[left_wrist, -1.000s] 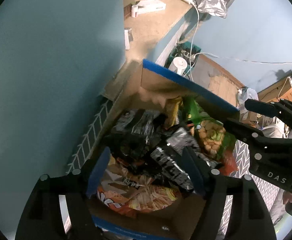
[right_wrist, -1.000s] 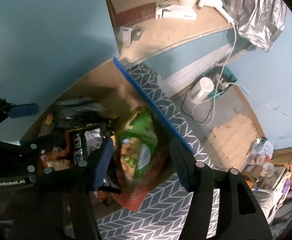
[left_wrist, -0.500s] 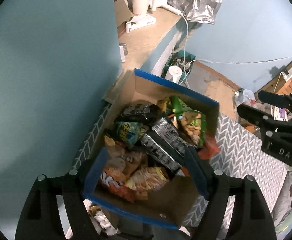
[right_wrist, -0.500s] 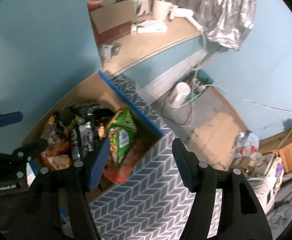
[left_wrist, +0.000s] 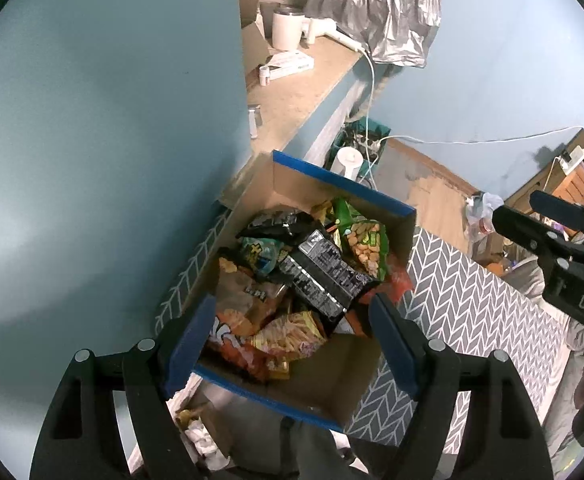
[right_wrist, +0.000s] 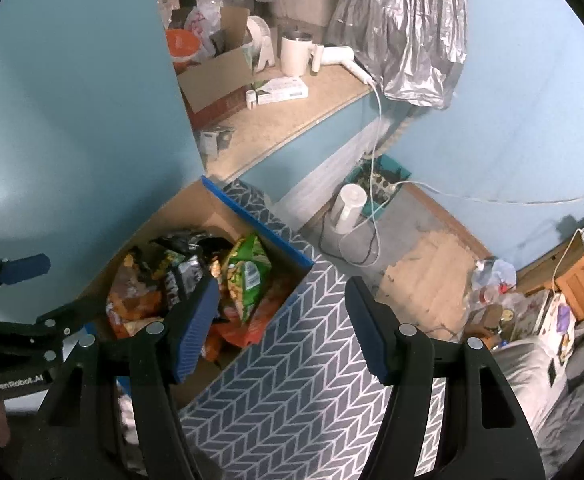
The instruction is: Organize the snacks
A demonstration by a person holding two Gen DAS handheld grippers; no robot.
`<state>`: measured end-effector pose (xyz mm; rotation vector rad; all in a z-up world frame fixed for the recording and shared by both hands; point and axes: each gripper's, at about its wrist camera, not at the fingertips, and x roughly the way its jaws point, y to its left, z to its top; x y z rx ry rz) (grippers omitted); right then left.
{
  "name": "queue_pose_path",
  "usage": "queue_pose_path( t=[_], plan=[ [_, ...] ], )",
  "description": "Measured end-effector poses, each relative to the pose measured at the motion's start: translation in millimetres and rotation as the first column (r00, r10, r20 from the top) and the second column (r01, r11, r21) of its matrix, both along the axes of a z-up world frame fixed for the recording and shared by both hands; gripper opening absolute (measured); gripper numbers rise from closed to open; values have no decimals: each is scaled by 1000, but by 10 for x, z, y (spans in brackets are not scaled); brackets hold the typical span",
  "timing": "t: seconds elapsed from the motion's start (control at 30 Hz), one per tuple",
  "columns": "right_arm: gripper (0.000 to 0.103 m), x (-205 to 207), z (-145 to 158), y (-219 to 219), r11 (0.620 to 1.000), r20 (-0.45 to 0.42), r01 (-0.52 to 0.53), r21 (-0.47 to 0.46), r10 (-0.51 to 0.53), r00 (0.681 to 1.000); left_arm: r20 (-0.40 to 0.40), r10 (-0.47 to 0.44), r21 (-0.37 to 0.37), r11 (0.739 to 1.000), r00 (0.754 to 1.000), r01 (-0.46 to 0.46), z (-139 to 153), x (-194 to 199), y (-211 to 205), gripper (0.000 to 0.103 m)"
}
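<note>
Both the left tongs and right tongs gape wide, empty; the snack box sits at 12 o'clock of the left.

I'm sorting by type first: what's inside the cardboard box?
The cardboard box holds piled snack bags: a black packet on top, a green peanut bag, orange chip bags. Whatever lies beneath is covered.

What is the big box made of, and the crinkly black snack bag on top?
The box looks like brown cardboard: dull, matte walls, with blue edging along the rim. The black snack bag looks like thin plastic or foil film, since it is glossy, wrinkled and catches light; which one I cannot tell.
</note>
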<state>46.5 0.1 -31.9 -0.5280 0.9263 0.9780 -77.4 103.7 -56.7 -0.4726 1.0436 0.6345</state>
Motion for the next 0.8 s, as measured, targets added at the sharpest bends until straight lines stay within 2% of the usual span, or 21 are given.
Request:
queue_pose_path(
  t=[0.1,0.27,0.37,0.8],
  plan=[
    [70,-58,41,-88,1000,-7,11,16,-11,1000,10,2,4,1000,1000,-2,39,-45,-32,81],
    [71,-127,100,-194,999,-15,18,30,-18,1000,38,-12,58,998,999,10,146,-84,-147,81],
    [72,-131,136,-244,999,-20,35,37,-34,999,66,-22,70,997,998,17,211,-119,-214,89],
    [74,-194,268,-456,995,-33,71,70,-69,997,114,-31,105,994,993,19,431,-265,-347,90]
  ],
)
